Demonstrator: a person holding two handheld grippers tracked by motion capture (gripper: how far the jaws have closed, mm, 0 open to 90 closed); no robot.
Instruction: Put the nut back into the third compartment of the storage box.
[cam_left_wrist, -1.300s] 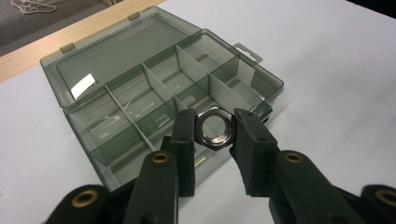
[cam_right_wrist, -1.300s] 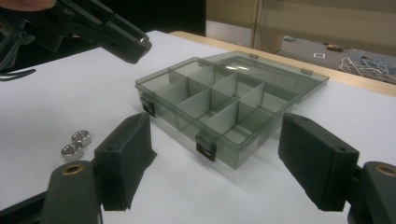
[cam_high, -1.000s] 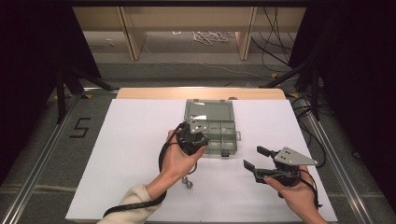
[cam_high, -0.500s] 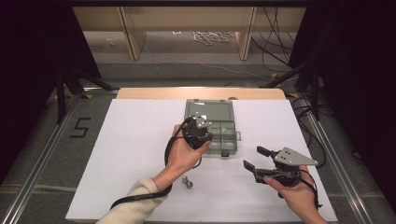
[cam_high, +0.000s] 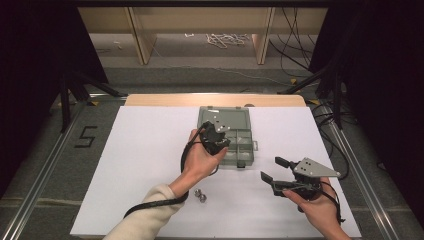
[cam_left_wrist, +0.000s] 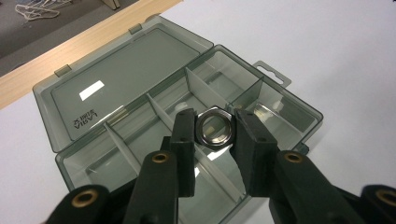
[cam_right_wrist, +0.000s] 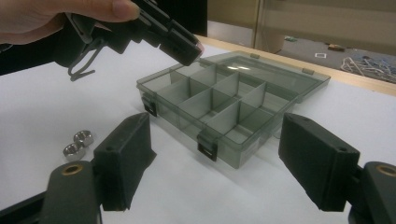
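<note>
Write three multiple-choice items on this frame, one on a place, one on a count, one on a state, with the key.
1. Where is the hex nut that the left gripper carries?
A. lying beside the closed lid
B. above the open organizer box
C. under the right gripper

2. How many loose nuts lie on the white table sheet?
A. two
B. five
C. none

3. How do the right gripper jaws stand?
A. clamped on a nut
B. shut on the lid
C. open, nothing between them

Key: 1 B, the left gripper view shows the nut between the pads over the box compartments. 2 A, a pair lies near the left forearm. 3 C, the right gripper view shows a wide gap.
</note>
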